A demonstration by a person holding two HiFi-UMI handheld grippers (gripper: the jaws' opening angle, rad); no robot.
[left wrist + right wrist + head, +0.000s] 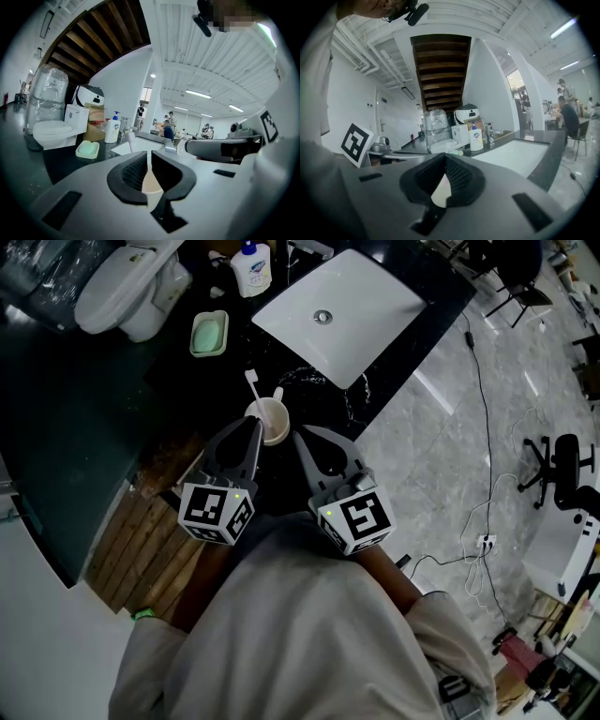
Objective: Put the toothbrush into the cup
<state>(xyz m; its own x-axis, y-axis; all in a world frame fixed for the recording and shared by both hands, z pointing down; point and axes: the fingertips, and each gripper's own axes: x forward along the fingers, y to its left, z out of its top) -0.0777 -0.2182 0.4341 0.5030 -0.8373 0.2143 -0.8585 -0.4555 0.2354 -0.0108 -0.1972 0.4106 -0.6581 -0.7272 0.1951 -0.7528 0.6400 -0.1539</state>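
A white cup (271,420) stands on the dark counter (112,418), in front of the sink. A white toothbrush (253,390) stands in the cup, its head leaning up and to the left. My left gripper (256,423) is shut, its tips at the cup's left rim with nothing between them. To the right of the cup, my right gripper (297,434) is also shut and holds nothing. In the left gripper view the cup (152,183) shows pale through the slit below the shut jaws. In the right gripper view the cup (441,192) shows the same way.
A white sink basin (342,310) lies behind the cup. A green soap dish (208,334), a soap bottle (253,268) and a toilet (127,287) stand at the back left. Wooden planks (150,540) lie at my left; cables and an office chair (562,465) are on the floor at right.
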